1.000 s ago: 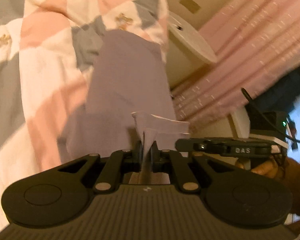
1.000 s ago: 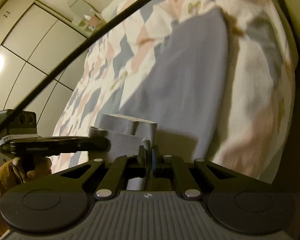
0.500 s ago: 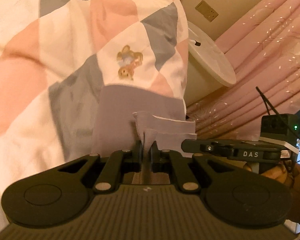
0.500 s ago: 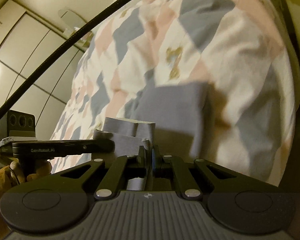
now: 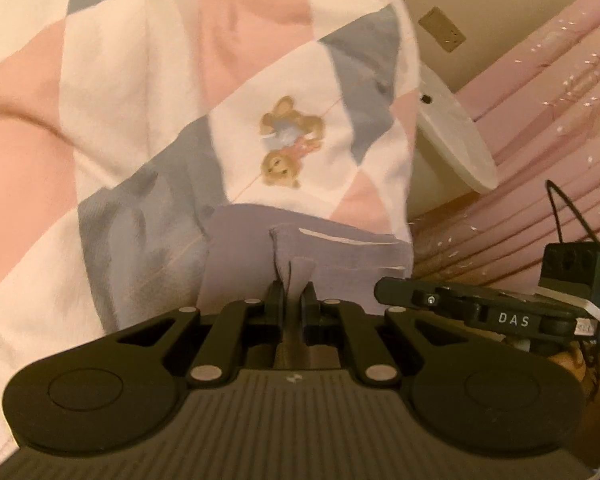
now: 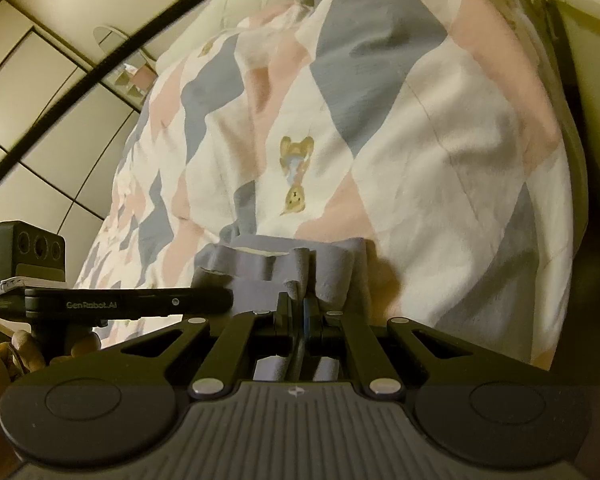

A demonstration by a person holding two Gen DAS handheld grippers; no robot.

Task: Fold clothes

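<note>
Now, here is how we read the moment.

Garment: we had the lilac-grey garment (image 5: pixel 256 240) lying on the bed, its near edge lifted and bunched between our two grippers; a second before, far more of its length lay stretched out ahead of us, and by now only a short band showed beyond the raised edge.

Fold: we judged that the held edge had been carried forward over the rest of the cloth, so the fold was well along but not yet laid flat.

Left gripper: our left gripper (image 5: pixel 293 294) was all but shut, pinching a thin upright pleat of the garment, as it had a second before.

Right gripper: our right gripper (image 6: pixel 298 304) was likewise nearly closed on a ridge of the same edge, the cloth puckered to either side of it; the grip had not changed.

Hands: both tools had travelled together across the bed, staying side by side with the edge taut between them.

Quilt: the patchwork quilt (image 5: pixel 140 92) now filled most of both views, its bear motif (image 5: pixel 288 140) just beyond the garment's far edge.

Surroundings: the pink curtains (image 5: pixel 540 100) hung off to the right of the left view.

Next: we reckoned we had only to lower the edge and let go.
</note>
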